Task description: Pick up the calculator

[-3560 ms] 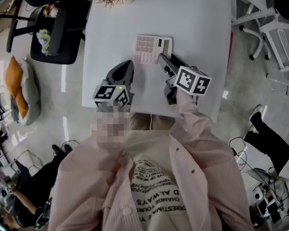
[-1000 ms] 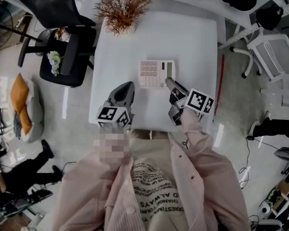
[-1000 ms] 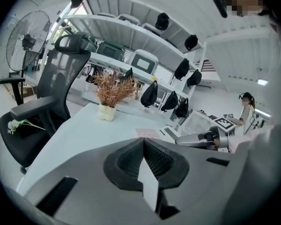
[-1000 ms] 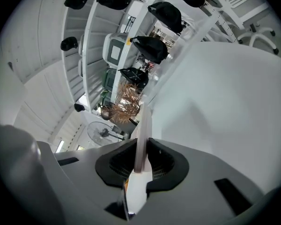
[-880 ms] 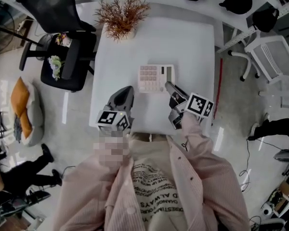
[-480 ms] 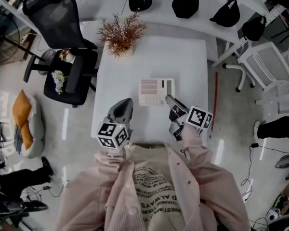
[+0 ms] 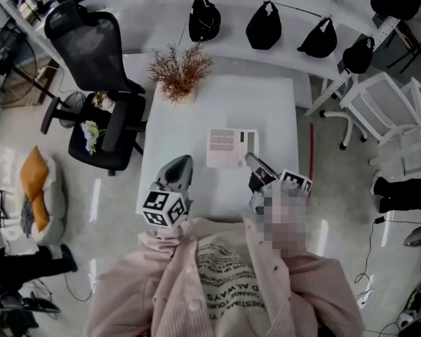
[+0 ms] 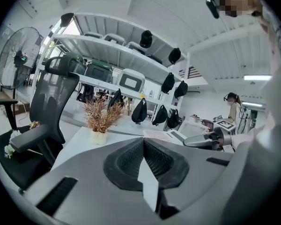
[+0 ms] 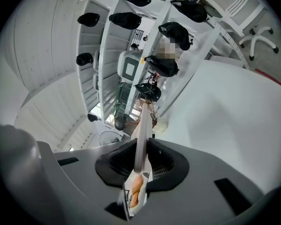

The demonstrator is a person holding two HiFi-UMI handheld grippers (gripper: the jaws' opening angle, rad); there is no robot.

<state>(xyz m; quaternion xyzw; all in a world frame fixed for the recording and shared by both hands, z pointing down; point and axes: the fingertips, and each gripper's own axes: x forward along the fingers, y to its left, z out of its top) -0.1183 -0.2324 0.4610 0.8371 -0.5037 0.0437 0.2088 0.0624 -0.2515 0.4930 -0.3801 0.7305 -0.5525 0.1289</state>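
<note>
The pink-and-white calculator [image 7: 231,147] is over the white table [image 7: 266,107] in the head view. My right gripper [image 7: 252,159] is shut on its right edge. In the right gripper view the calculator [image 9: 141,121] stands edge-on, pinched between the two pads of that gripper [image 9: 140,167]. My left gripper [image 7: 183,161] is to the calculator's left and apart from it. Its jaws [image 8: 144,163] are shut with nothing in them. From the left gripper view the calculator [image 8: 164,135] and the right gripper [image 8: 203,140] show at the right.
A dried plant in a white pot [image 7: 180,72] stands at the table's far left corner. A black office chair [image 7: 98,62] is left of the table, a white chair [image 7: 379,107] right of it. Several black bags [image 7: 265,27] hang behind.
Both grippers have risen, and the calculator has come up with the right one. The head view has pulled back, so the table looks smaller and the bags come into view.
</note>
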